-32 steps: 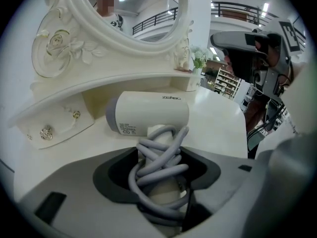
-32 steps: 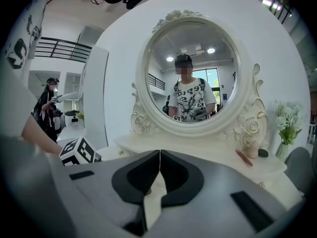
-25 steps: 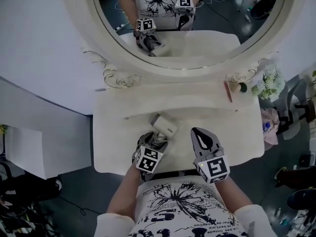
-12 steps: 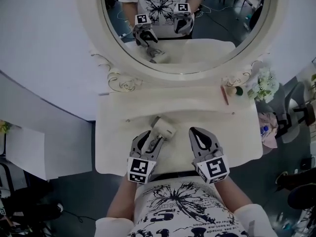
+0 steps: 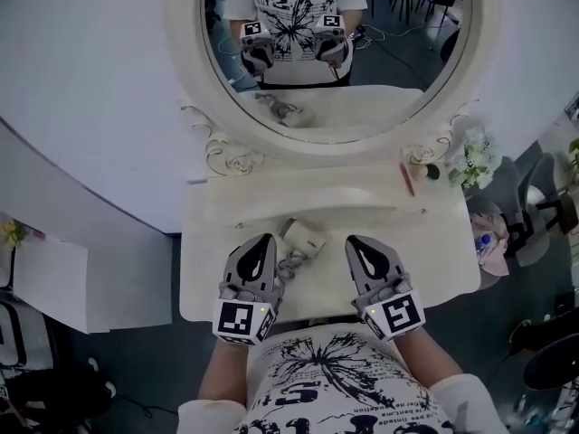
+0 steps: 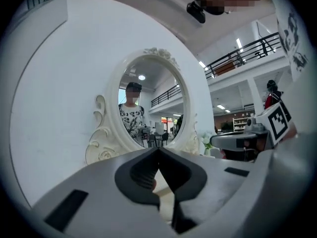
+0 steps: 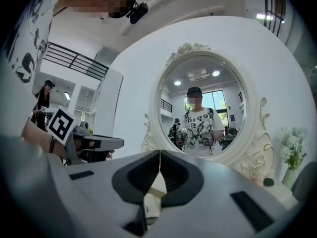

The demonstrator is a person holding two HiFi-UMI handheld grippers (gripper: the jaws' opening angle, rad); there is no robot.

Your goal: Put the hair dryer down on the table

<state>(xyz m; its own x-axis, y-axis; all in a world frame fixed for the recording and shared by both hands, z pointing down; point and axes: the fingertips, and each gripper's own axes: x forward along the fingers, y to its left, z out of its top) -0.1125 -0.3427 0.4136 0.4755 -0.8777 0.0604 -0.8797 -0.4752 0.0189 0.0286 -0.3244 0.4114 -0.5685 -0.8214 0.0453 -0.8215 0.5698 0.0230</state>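
Since a second ago, the left gripper [image 5: 263, 240] has drawn back off the hair dryer [image 5: 305, 237]. In the head view the dryer lies on the table [image 5: 434, 251] between both grippers, with the right gripper [image 5: 354, 241] near its other side. The left gripper view shows jaws closing, tips meeting with nothing between them, facing the mirror [image 6: 148, 108]. The right gripper view shows jaws together and empty, with the pale dryer visible through the gap beneath the tips.

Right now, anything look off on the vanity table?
Nothing stands out. The hair dryer lies on its side on the table between the left tool and right tool, both shut and empty. Its cord is loosely bunched beside it. No spill or damage visible.
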